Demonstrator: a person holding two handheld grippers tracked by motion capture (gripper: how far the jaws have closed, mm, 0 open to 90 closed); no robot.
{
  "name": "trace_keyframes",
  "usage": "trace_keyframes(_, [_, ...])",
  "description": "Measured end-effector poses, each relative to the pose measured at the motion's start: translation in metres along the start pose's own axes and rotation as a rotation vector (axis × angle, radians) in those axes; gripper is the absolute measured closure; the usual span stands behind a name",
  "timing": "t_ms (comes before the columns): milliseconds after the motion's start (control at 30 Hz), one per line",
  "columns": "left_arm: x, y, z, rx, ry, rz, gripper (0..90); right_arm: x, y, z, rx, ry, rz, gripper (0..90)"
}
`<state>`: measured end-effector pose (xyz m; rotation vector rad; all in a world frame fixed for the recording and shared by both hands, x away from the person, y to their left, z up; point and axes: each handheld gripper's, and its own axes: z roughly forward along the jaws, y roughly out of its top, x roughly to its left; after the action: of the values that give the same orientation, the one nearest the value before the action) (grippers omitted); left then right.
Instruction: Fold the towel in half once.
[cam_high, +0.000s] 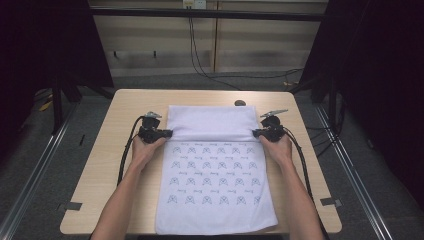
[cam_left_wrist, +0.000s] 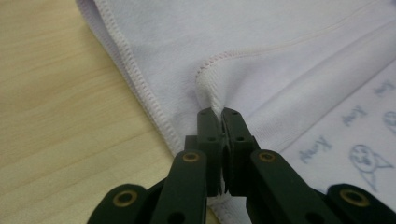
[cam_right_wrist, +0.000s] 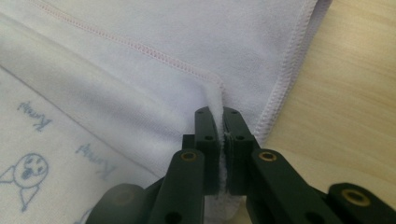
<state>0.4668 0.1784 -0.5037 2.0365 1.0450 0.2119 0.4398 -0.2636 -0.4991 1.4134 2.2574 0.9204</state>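
Observation:
A white towel (cam_high: 212, 180) with rows of small blue drawings lies on the wooden table (cam_high: 110, 165). Its far part is folded over toward the person, plain side up. My left gripper (cam_high: 169, 133) pinches the folded edge at the towel's left side, and my right gripper (cam_high: 256, 133) pinches the same edge at the right side. In the left gripper view the black jaws are closed on a bunched corner of the towel hem (cam_left_wrist: 210, 88). The right gripper view shows the jaws clamped on a ridge of the towel (cam_right_wrist: 215, 100).
Bare wood (cam_high: 120, 110) lies left and right of the towel. A small dark round object (cam_high: 240, 103) sits at the table's far edge behind the towel. Cables (cam_high: 200, 60) run across the floor beyond the table, and dark frame posts (cam_high: 57, 107) stand at both sides.

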Motion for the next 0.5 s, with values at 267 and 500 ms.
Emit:
trace_keyframes(267, [-0.018, 0.023, -0.070, -0.153, -0.081, 0.075, 87.6, -0.011, 0.018, -0.061, -0.238, 0.148, 0.051, 86.5])
trace_keyframes(500, [-0.053, 0.025, -0.130, -0.264, -0.136, 0.118, 87.5, 0.015, 0.018, -0.130, -0.390, 0.198, -0.018, 86.5])
